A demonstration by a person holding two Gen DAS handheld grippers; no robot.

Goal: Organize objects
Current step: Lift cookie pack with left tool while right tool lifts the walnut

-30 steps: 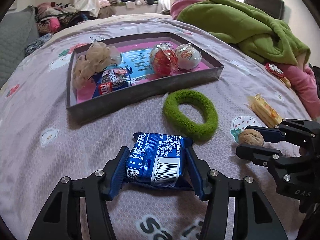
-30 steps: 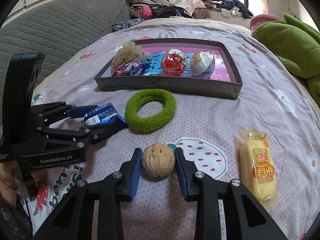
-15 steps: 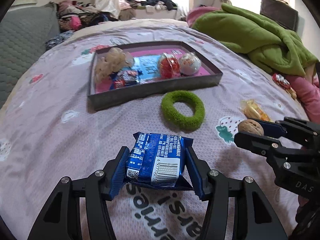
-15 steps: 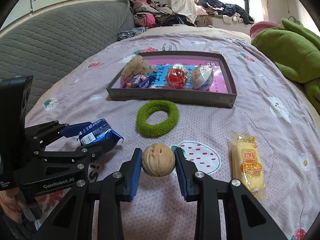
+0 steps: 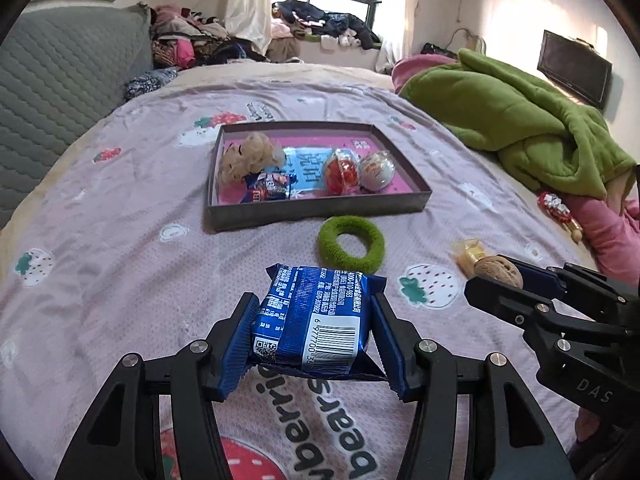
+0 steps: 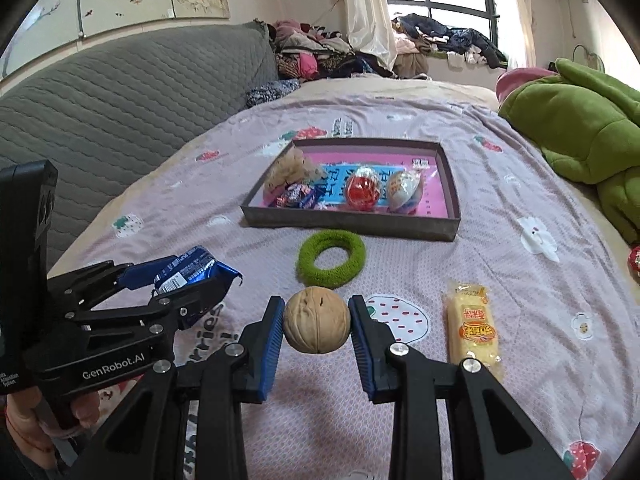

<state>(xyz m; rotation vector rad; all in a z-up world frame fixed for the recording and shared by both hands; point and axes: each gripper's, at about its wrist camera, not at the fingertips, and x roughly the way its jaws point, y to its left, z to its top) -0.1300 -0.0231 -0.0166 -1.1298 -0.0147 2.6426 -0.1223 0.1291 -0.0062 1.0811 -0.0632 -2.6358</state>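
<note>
Packet: the blue snack packet (image 5: 316, 322) is riding clamped in the left gripper (image 5: 314, 330), above the bedspread (image 5: 120, 260).
Walnut: the right gripper (image 6: 316, 324) is pinching the walnut (image 6: 317, 320).
Tray (image 6: 352, 220): lying ahead, past the green ring (image 6: 331, 258).
Tip: keeping both grips firm, clearing the rim before releasing.

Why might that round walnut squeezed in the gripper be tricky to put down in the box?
The walnut is nearly a ball, so it would probably roll if dropped rather than set down. Its shell looks hard and bumpy, and the right gripper touches only its two sides, so it could slip out. The box has low walls that should stop it.
</note>
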